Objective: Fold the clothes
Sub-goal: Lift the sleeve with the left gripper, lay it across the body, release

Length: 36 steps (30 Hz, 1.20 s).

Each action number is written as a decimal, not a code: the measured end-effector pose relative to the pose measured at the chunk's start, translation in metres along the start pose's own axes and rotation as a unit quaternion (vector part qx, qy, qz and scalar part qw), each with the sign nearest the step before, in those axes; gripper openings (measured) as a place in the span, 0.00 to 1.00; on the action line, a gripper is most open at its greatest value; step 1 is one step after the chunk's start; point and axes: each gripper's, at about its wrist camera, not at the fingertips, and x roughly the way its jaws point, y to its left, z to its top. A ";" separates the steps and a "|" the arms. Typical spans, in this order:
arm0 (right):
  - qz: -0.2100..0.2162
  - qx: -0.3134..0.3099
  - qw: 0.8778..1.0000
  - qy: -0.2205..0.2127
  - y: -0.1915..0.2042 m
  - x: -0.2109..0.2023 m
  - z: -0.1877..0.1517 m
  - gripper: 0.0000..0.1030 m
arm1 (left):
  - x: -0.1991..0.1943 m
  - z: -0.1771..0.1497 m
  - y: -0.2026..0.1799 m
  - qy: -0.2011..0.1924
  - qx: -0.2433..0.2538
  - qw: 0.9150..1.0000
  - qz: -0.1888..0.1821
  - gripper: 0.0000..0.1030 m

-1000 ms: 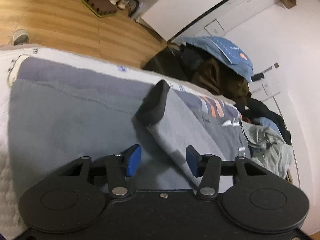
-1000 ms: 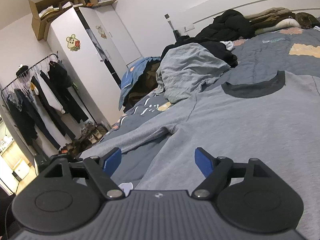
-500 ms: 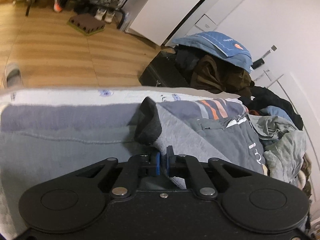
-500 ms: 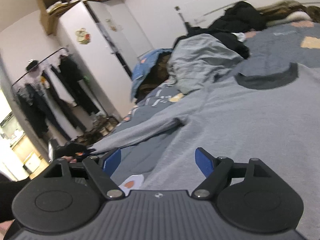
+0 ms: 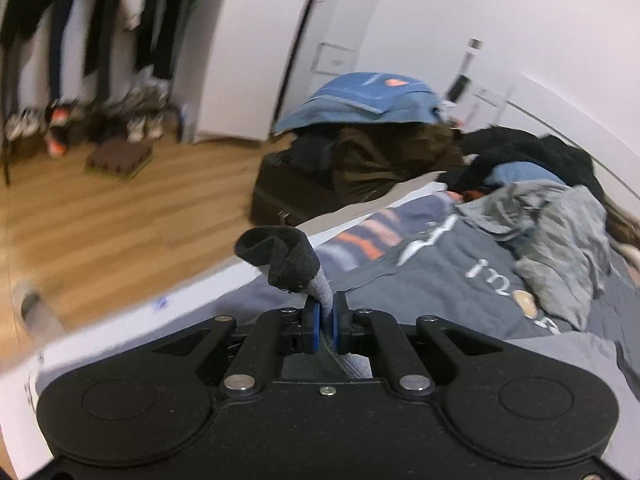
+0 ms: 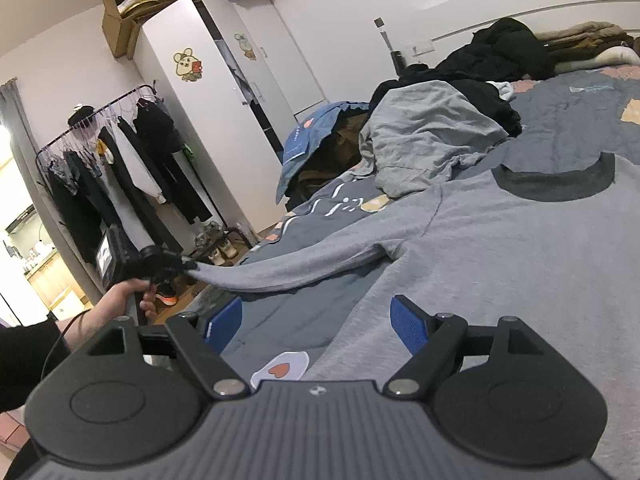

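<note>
Sleeve of the grey sweatshirt sits clamped at twelve o'clock in the left gripper, while the right gripper gapes empty above its body.

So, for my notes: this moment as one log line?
left gripper: shut on sleeve, lifted | right gripper: open over sweatshirt | fold: not begun

A white wardrobe stands against the wall, with open cardboard boxes on top of it and cartoon stickers on its doors. Left of the wardrobe, dark garments hang on a clothes rack. Shoes lie on the wooden floor at the wardrobe's foot.
</note>
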 end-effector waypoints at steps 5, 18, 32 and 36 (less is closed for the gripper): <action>-0.009 -0.016 1.000 -0.001 0.005 -0.005 0.005 0.78 | -0.012 0.005 -0.057 -0.004 0.055 0.997 -0.049 0.06; -0.081 0.003 0.996 -0.031 -0.034 -0.043 0.026 0.79 | -0.069 -0.114 -0.286 0.018 0.265 0.933 -0.244 0.06; -0.181 0.090 0.978 -0.056 -0.118 -0.067 0.018 0.80 | -0.087 -0.218 -0.329 0.177 0.318 0.882 -0.299 0.42; -0.175 0.093 0.979 -0.041 -0.118 -0.052 0.015 0.80 | -0.107 -0.188 -0.310 0.120 0.278 0.902 -0.307 0.63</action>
